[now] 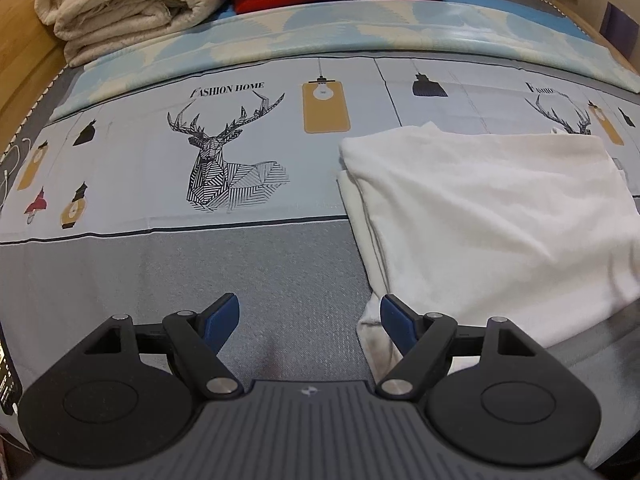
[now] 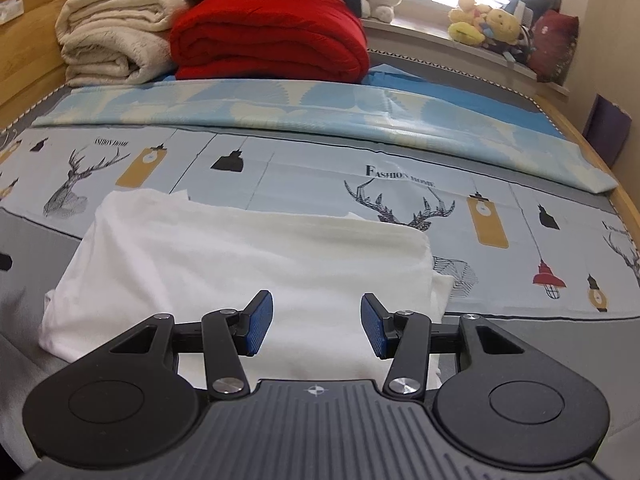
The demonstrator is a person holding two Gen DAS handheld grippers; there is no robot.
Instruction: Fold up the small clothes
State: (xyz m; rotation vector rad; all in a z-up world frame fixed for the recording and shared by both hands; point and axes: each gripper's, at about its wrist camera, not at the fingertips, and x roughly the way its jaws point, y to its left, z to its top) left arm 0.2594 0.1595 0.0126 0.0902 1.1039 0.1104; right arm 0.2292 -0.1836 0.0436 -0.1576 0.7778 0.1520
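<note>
One white, soft-knit folded garment (image 2: 240,264), lying flat on deer-printed pale blue bedsheet (image 1: 240,152), layers stacked, lower edges peeking out at its left side. Left gripper (image 1: 310,314): jaws spread, empty, over grey bedding beside garment's near corner. Right gripper (image 2: 317,320): jaws spread, empty, above garment's near edge. Risk, judged: a pinch catching only the top layer would drag the stack askew and undo the fold.

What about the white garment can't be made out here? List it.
- White garment, left wrist view: right side cut off by the frame edge.
- Right wrist view: near edge hidden behind the right gripper.
- Garment type: folded layers hide sleeves and neckline.
</note>
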